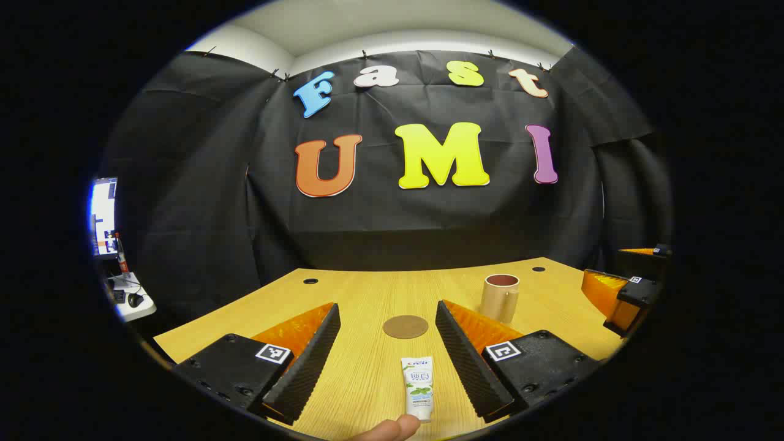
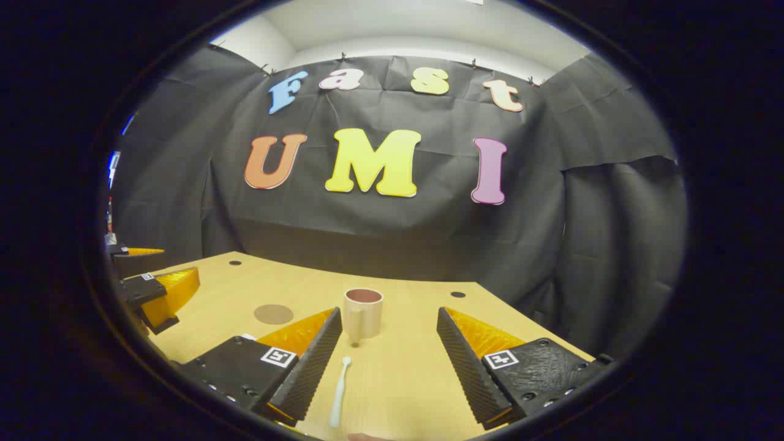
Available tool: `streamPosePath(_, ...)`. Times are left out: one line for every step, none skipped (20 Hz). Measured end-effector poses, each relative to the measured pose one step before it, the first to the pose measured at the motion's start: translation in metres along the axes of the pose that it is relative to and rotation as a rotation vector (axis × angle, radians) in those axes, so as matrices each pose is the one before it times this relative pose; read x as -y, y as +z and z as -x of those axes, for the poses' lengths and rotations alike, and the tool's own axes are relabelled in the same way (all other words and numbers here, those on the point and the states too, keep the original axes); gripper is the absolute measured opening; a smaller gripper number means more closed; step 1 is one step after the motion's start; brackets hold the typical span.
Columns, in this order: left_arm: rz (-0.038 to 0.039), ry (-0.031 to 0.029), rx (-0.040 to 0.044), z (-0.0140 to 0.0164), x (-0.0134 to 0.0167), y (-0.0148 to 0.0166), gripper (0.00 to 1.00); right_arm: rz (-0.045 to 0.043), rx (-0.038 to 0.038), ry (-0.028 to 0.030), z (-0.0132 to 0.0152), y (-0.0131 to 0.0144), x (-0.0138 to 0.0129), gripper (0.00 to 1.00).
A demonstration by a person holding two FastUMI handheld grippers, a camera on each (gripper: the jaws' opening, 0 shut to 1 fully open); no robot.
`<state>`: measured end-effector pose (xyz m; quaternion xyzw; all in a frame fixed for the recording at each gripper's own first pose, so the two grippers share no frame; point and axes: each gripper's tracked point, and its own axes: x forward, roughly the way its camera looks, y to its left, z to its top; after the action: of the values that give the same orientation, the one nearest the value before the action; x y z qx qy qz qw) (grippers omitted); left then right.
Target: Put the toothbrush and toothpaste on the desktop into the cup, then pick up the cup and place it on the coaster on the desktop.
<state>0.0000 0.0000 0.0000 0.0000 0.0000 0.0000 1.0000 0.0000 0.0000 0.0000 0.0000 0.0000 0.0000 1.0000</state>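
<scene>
Wooden desk (image 1: 367, 367): your left gripper (image 1: 387, 361) is hanging wide open around the toothpaste (image 1: 418, 388), touching nothing; coaster (image 1: 405, 326) lying just beyond. Your right gripper (image 2: 389, 361) is gaping wide, toothbrush (image 2: 339, 392) lying beside its left finger, cup (image 2: 362, 313) standing upright ahead.

The desktop (image 1: 367, 367) is pale, matt wood with fine straight grain, the toothpaste (image 1: 418, 388) tube glossy plastic, the cup (image 2: 362, 313) smooth and matt, the coaster (image 1: 405, 326) dull.
</scene>
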Motion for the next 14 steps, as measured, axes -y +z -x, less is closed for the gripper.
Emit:
streamPosePath(0.00621,-0.00376,-0.00421,0.00098,0.00129,-0.00115,0.99,0.0,0.0,0.0,0.0,0.0,0.0,0.95)
streamPosePath(0.00199,-0.00607,-0.00082,0.00105,0.00156,-0.00078,0.99,0.0,0.0,0.0,0.0,0.0,0.0,0.95)
streamPosePath(0.00139,-0.00422,0.0003,0.00102,0.00204,-0.00062,0.99,0.0,0.0,0.0,0.0,0.0,0.0,0.95)
streamPosePath(0.00257,-0.00157,-0.00012,0.00128,-0.00068,-0.00018,0.99,0.0,0.0,0.0,0.0,0.0,0.0,0.98)
streamPosePath(0.00274,0.00141,0.00197,0.00045,-0.00142,-0.00092,0.99,0.0,0.0,0.0,0.0,0.0,0.0,0.99)
streamPosePath(0.00119,0.00269,0.00285,-0.00011,-0.00054,0.00075,0.99,0.0,0.0,0.0,0.0,0.0,0.0,0.99)
streamPosePath(-0.00077,-0.00083,0.00158,0.00017,0.00056,0.00021,0.99,0.0,0.0,0.0,0.0,0.0,0.0,0.99)
streamPosePath(-0.00144,0.00056,-0.00208,0.00074,-0.00024,-0.00053,0.99,0.0,0.0,0.0,0.0,0.0,0.0,0.95)
streamPosePath(-0.00197,-0.00147,-0.00119,0.0,0.00057,-0.00053,0.99,0.0,0.0,0.0,0.0,0.0,0.0,0.98)
streamPosePath(-0.00248,-0.00242,0.0008,0.00042,0.00029,0.00081,0.99,0.0,0.0,0.0,0.0,0.0,0.0,0.98)
streamPosePath(-0.00347,-0.00036,0.00255,0.00077,0.00174,0.00243,0.99,0.0,0.0,0.0,0.0,0.0,0.0,0.98)
streamPosePath(-0.00232,0.00174,0.00493,0.00069,-0.00132,0.00109,0.99,0.0,0.0,0.0,0.0,0.0,0.0,0.95)
streamPosePath(-0.00292,0.00025,0.00165,-0.00041,-0.00057,0.00118,0.99,0.0,0.0,0.0,0.0,0.0,0.0,0.95)
streamPosePath(-0.00384,0.00189,-0.00136,-0.00018,-0.00019,0.00003,0.99,-0.00325,0.00277,-0.01171,0.0004,0.00086,-0.0003,0.98)
